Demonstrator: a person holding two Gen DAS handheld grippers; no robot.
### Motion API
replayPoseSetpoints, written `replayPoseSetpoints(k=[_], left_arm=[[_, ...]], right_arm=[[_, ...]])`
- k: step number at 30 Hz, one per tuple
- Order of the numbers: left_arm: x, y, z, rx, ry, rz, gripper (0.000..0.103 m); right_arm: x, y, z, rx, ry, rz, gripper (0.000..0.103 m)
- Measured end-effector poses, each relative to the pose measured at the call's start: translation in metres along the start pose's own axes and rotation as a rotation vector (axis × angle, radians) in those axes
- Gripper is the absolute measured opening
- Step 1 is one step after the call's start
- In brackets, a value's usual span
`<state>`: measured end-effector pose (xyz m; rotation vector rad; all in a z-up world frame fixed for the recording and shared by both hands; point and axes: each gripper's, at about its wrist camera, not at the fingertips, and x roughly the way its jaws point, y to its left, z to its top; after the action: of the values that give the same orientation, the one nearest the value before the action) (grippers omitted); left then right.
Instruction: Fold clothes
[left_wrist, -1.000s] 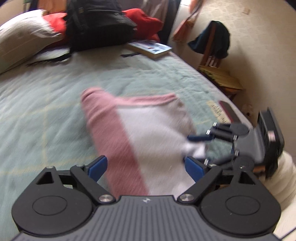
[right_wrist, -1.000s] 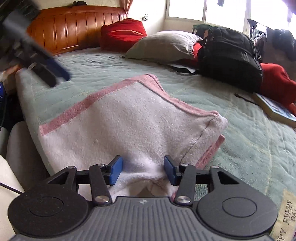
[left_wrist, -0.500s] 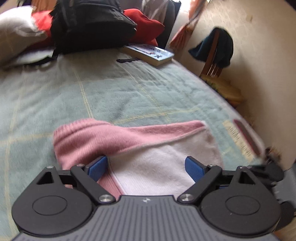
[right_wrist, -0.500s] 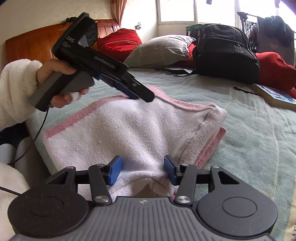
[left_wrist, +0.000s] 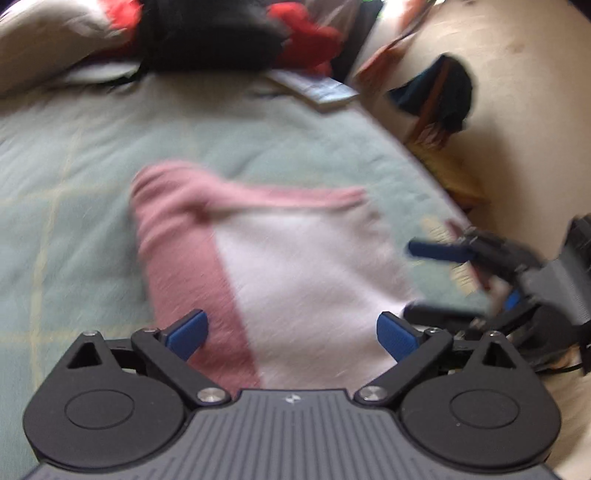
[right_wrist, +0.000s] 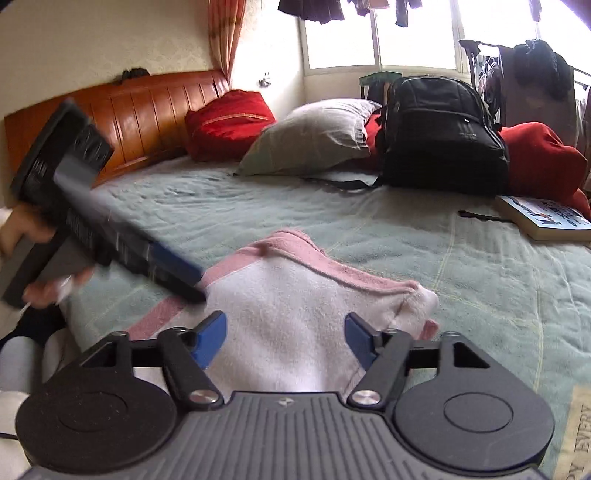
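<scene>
A folded white towel with a pink border (left_wrist: 295, 258) lies on the green bed cover (right_wrist: 369, 214), its pink edge bunched at the far side. My left gripper (left_wrist: 291, 336) hovers open just above the towel's near end, with nothing between its fingers. In the right wrist view a hand holds the left gripper (right_wrist: 173, 271), whose blue tip points at the towel's left pink edge. My right gripper (right_wrist: 285, 341) is open over the towel (right_wrist: 295, 302), and the cloth lies loose between its fingers. The left wrist view is motion-blurred.
A black backpack (right_wrist: 443, 136), a grey pillow (right_wrist: 314, 136) and red cushions (right_wrist: 229, 122) sit at the head of the bed by the wooden headboard (right_wrist: 129, 110). A book (right_wrist: 550, 218) lies at the right. A chair with a dark garment (left_wrist: 439, 96) stands beside the bed.
The right gripper's fingers have spread wider around the towel. The left gripper has swung left and down, from above the towel's middle to its left pink edge.
</scene>
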<state>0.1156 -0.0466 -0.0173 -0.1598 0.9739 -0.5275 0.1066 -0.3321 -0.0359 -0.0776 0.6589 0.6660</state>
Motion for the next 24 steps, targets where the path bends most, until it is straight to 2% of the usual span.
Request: replayPoseSetpoints(k=[3, 9, 13, 15, 17, 20, 22, 24], left_arm=[[-0.016, 0.001, -0.007, -0.013, -0.016, 0.060, 0.097], [-0.055, -0.002, -0.023, 0.023, -0.080, 0.178, 0.098], [-0.062, 0.004, -0.037, 0.003, -0.090, 0.249, 0.099], [-0.060, 0.004, -0.046, 0.010, -0.083, 0.308, 0.099], [-0.057, 0.003, -0.052, 0.015, -0.076, 0.361, 0.099], [-0.055, 0.001, -0.059, 0.027, -0.065, 0.369, 0.099], [-0.056, -0.002, -0.061, 0.028, -0.075, 0.334, 0.099], [-0.058, -0.006, -0.063, 0.021, -0.089, 0.303, 0.099]], right_arm=[[0.018, -0.001, 0.000, 0.028, 0.063, -0.034, 0.081], [0.011, 0.020, 0.020, 0.013, 0.040, -0.012, 0.089], [0.018, 0.044, 0.033, -0.043, 0.080, -0.009, 0.091], [0.015, 0.042, 0.033, -0.011, 0.092, -0.001, 0.091], [0.003, 0.033, 0.026, 0.075, 0.093, 0.042, 0.091], [-0.015, 0.021, 0.013, 0.200, 0.093, 0.121, 0.091], [-0.026, 0.020, 0.000, 0.264, 0.094, 0.195, 0.091], [-0.028, 0.023, -0.014, 0.280, 0.136, 0.199, 0.091]])
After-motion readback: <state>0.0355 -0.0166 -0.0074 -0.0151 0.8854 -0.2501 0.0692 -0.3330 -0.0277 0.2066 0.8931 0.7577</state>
